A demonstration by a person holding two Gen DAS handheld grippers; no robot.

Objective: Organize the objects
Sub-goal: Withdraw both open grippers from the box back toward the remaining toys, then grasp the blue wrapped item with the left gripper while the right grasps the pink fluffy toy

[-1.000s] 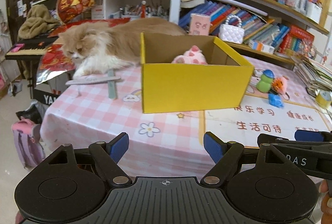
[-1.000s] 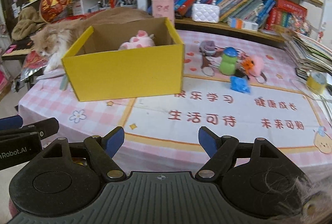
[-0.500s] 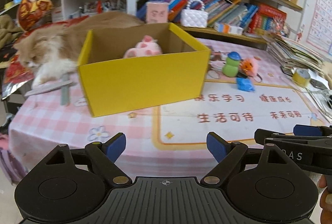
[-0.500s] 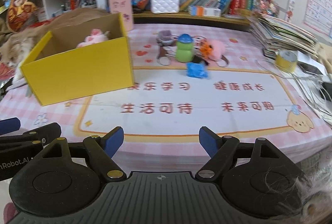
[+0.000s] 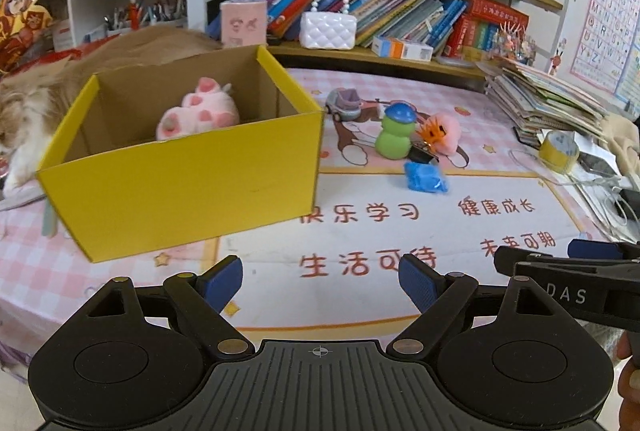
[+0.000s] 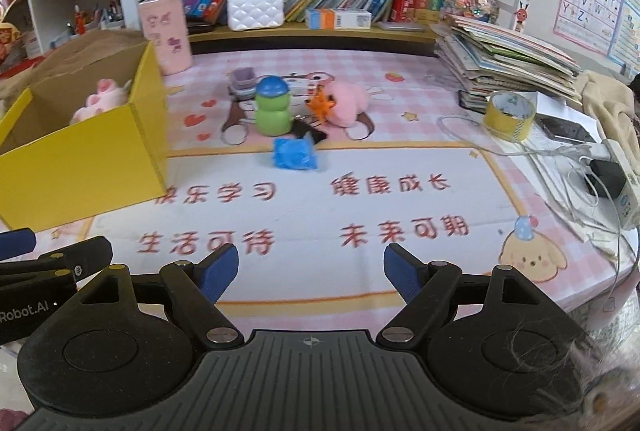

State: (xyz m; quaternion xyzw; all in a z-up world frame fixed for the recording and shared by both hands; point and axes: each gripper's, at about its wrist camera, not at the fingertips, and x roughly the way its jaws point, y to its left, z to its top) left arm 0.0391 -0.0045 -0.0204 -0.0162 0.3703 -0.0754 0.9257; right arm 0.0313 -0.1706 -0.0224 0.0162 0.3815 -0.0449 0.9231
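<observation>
Left gripper [image 5: 320,281] and right gripper [image 6: 311,271] both hover over the table's near edge, blue-padded jaws spread wide, nothing between them; further back, an open yellow box [image 5: 192,179] holds one pink plush toy [image 5: 198,111]; right of the box, loose on the tablecloth [image 6: 360,251], lie a blue crumpled piece [image 6: 295,154], a green bottle-shaped toy [image 6: 273,111], a pink fluffy toy [image 6: 346,103] and a small lilac cart [image 5: 345,102]

Table [image 6: 400,103] under pink checked cloth, yellow box [image 5: 192,183] at left, green figure [image 6: 272,111], blue packet [image 6: 294,154], pink plush [image 6: 346,103], tape roll [image 6: 509,115], book stack [image 6: 504,59].
</observation>
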